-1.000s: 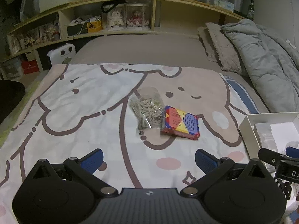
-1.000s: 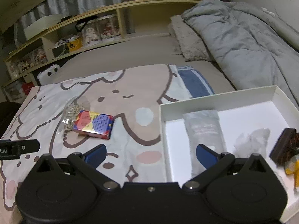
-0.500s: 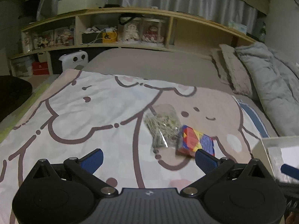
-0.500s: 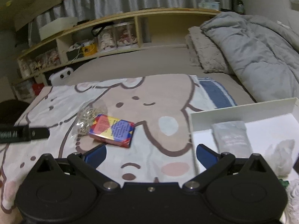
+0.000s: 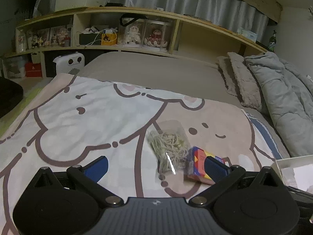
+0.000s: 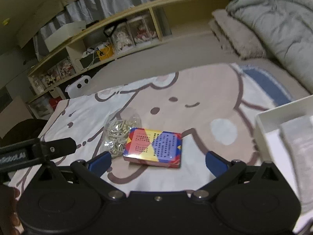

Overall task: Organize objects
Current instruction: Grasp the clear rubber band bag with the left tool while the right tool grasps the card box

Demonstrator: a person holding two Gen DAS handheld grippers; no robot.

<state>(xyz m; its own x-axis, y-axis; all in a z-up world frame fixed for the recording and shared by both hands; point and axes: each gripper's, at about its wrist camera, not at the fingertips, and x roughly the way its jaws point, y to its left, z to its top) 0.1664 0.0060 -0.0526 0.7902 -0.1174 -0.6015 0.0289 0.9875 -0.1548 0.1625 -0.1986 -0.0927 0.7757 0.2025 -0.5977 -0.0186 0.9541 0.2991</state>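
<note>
A colourful flat box (image 6: 154, 146) lies on the cartoon-print blanket (image 6: 195, 90), with a clear bag of rubber bands (image 6: 117, 135) touching its left side. My right gripper (image 6: 157, 161) is open, its blue fingertips straddling the box just in front of it. In the left wrist view the bag of rubber bands (image 5: 170, 146) and the colourful box (image 5: 197, 166) sit ahead to the right; my left gripper (image 5: 155, 166) is open, its right fingertip overlapping the box. A white tray (image 6: 273, 117) stands at the right.
The white tray (image 5: 293, 162) holds a clear packet (image 6: 299, 143). Grey pillows and a duvet (image 5: 283, 98) lie at the right. A wooden shelf (image 5: 137, 33) with figurines runs behind the bed. A white device (image 5: 69, 62) stands by the bed's far left.
Both grippers have swung left, away from the tray and toward the box and bag. The right gripper now frames the colourful box closely; the tray has slid to the right edge.
</note>
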